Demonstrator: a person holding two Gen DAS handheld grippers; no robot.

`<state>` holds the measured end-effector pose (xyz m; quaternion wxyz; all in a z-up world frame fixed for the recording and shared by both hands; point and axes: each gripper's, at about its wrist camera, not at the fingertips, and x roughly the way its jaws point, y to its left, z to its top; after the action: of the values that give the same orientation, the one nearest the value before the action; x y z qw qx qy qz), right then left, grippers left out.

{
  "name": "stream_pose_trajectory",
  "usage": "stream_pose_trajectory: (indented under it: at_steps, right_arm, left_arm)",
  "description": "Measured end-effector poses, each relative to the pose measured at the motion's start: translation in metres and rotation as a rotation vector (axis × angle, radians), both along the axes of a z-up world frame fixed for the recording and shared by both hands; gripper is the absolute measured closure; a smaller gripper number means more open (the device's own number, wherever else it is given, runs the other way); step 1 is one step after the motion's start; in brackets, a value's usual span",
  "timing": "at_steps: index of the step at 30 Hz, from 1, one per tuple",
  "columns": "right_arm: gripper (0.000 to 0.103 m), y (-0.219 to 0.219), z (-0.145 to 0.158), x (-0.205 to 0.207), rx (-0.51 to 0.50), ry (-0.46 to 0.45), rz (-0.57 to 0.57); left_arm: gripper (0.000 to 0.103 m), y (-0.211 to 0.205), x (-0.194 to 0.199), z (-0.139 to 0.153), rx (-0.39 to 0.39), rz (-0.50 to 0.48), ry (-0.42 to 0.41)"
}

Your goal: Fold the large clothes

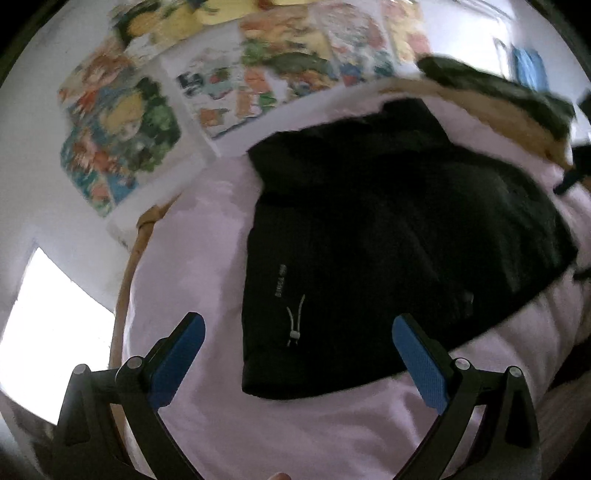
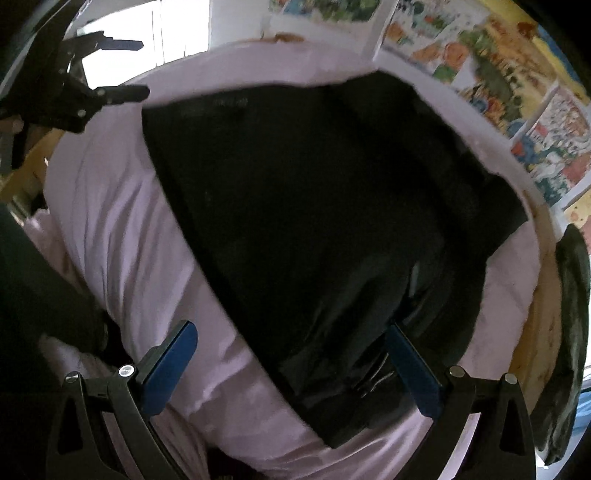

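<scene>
A large black garment [image 1: 388, 229] lies folded on the pale pink bed cover [image 1: 199, 258], with a white drawstring [image 1: 295, 321] near its closest edge. My left gripper [image 1: 299, 325] hovers open above that edge, holding nothing. In the right wrist view the same black garment [image 2: 314, 206] fills the middle of the bed cover [image 2: 122, 206]. My right gripper [image 2: 291, 332] stands open over the garment's near corner, empty. The left gripper [image 2: 110, 70] shows at the upper left of that view, raised over the bed's far edge.
Colourful posters [image 1: 122, 125] cover the wall behind the bed. A wooden bed frame [image 1: 125, 280] curves along the left side. Another dark garment [image 1: 498, 88] lies on a tan surface at the upper right. A bright window [image 2: 177, 29] is beyond the bed.
</scene>
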<state>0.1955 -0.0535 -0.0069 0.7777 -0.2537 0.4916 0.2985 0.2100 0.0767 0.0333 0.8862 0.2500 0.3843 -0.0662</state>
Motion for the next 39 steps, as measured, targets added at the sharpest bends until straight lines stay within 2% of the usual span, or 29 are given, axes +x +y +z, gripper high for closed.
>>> stream_pose_trajectory:
  at_steps: [5,9,11,15,17,20,23,27,30,32,35,39]
  right_arm:
    - [0.0,-0.011,-0.032,-0.008,-0.056,-0.002,-0.017]
    - [0.0,-0.016,-0.052,-0.017,-0.119,-0.073,0.008]
    - [0.0,-0.015,-0.058,-0.024,-0.161,-0.136,0.039]
    - [0.0,-0.013,-0.066,-0.028,-0.19,-0.147,0.047]
    - [0.0,-0.01,-0.068,-0.028,-0.19,-0.132,0.052]
    - [0.0,-0.009,-0.067,-0.024,-0.19,-0.136,0.059]
    - [0.0,-0.008,-0.07,-0.024,-0.2,-0.137,0.055]
    - [0.0,-0.005,-0.083,-0.025,-0.278,-0.153,0.045]
    - [0.0,-0.003,-0.094,-0.029,-0.368,-0.212,0.069]
    - [0.0,-0.005,-0.097,-0.031,-0.383,-0.243,0.084]
    - [0.0,-0.003,-0.104,-0.036,-0.428,-0.29,0.118]
    - [0.0,-0.002,-0.114,-0.048,-0.492,-0.399,0.202]
  left_arm:
    - [0.003,-0.003,-0.006,-0.034,0.03,-0.098,0.129]
    - [0.003,0.002,-0.011,-0.066,0.107,-0.119,0.229]
    - [0.003,0.008,-0.014,-0.079,0.144,-0.124,0.25]
    - [0.003,0.022,-0.007,-0.098,0.206,-0.052,0.275]
    - [0.003,0.031,-0.002,-0.1,0.207,-0.006,0.27]
    - [0.003,0.039,0.004,-0.094,0.217,0.045,0.221]
    - [0.003,0.043,0.011,-0.093,0.287,0.081,0.168]
    - [0.003,0.046,0.018,-0.106,0.358,0.117,0.178]
    - [0.004,0.046,0.023,-0.108,0.416,0.102,0.131]
    - [0.005,0.047,0.022,-0.108,0.445,0.098,0.088]
    - [0.013,0.051,0.026,-0.104,0.456,0.105,0.042]
    - [0.044,0.049,0.023,-0.099,0.417,0.092,0.045]
